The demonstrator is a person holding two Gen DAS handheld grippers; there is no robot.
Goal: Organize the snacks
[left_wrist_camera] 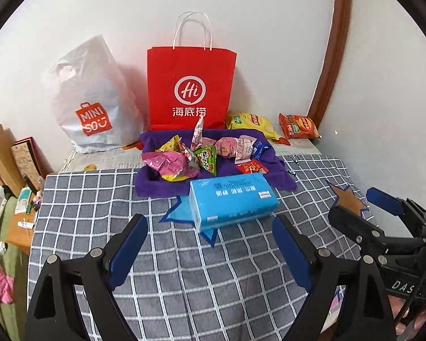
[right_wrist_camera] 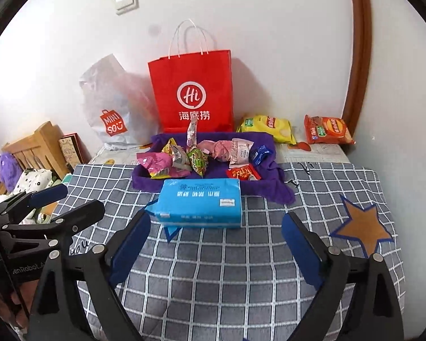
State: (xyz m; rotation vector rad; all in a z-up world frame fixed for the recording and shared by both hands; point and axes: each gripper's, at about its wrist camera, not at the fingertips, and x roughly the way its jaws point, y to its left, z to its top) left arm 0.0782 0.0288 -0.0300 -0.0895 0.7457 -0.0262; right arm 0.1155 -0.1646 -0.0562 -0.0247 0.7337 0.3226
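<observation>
Several small snack packets (left_wrist_camera: 184, 159) (right_wrist_camera: 184, 159) lie in a heap on a purple cloth (left_wrist_camera: 153, 187) (right_wrist_camera: 275, 190) at the back of the checked blanket. Behind it to the right lie a yellow chip bag (left_wrist_camera: 255, 123) (right_wrist_camera: 269, 126) and an orange chip bag (left_wrist_camera: 298, 126) (right_wrist_camera: 328, 130). A blue tissue pack (left_wrist_camera: 230, 199) (right_wrist_camera: 201, 201) sits just in front of the cloth. My left gripper (left_wrist_camera: 209, 218) (right_wrist_camera: 83, 197) hovers open short of that pack, holding nothing. My right gripper (right_wrist_camera: 216, 214) (left_wrist_camera: 350, 202) is open and empty too, beside it on the right.
A red paper bag (left_wrist_camera: 190, 85) (right_wrist_camera: 193, 91) and a white Miniso plastic bag (left_wrist_camera: 91, 99) (right_wrist_camera: 110, 108) stand against the wall. The checked blanket (left_wrist_camera: 184, 270) (right_wrist_camera: 227, 270) carries star patches. Wooden furniture and clutter (left_wrist_camera: 11, 170) (right_wrist_camera: 34, 153) line the left edge; a brown door frame (left_wrist_camera: 332, 56) rises at right.
</observation>
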